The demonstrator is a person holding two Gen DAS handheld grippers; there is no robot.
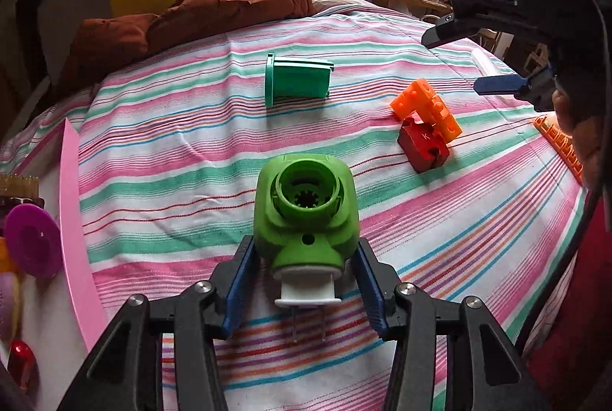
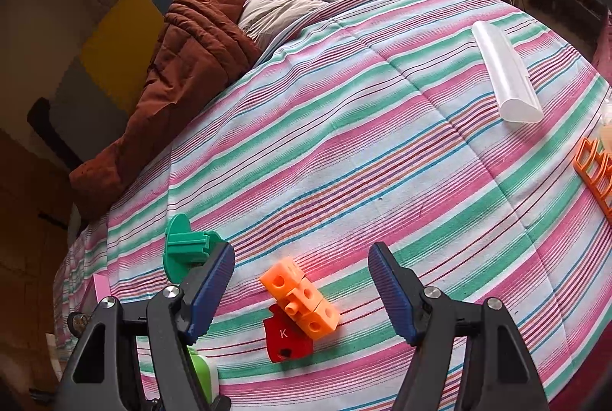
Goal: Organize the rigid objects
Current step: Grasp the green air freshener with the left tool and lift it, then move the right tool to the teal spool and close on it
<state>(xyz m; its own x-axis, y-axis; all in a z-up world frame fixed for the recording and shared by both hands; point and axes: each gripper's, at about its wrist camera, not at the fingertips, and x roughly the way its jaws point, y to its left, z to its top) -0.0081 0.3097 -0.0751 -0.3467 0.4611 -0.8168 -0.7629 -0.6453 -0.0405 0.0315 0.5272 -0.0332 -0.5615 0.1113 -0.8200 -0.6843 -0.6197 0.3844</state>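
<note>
My left gripper [image 1: 306, 250] is shut on a green plug-in device [image 1: 306, 212] with a white base and two metal prongs, its blue pads pressing on both sides, just above the striped bedsheet [image 1: 191, 143]. A corner of that device [image 2: 201, 376] shows in the right wrist view. Farther off a teal plastic holder [image 1: 296, 80] lies on its side. Orange linked cubes [image 1: 428, 109] rest against a red block [image 1: 422, 147] marked K. My right gripper [image 2: 302, 254] stands open above the orange cubes [image 2: 302, 300] and red block [image 2: 287, 338], touching neither; the teal holder [image 2: 183, 246] lies beside its left finger.
A pink-walled box [image 1: 74, 220] at the left holds a purple disc [image 1: 32, 239] and other small items. An orange grid rack [image 2: 596, 174] lies at the right edge, with a frosted white tube [image 2: 505, 74] beyond it. A brown quilt [image 1: 214, 5] is heaped at the bed's head.
</note>
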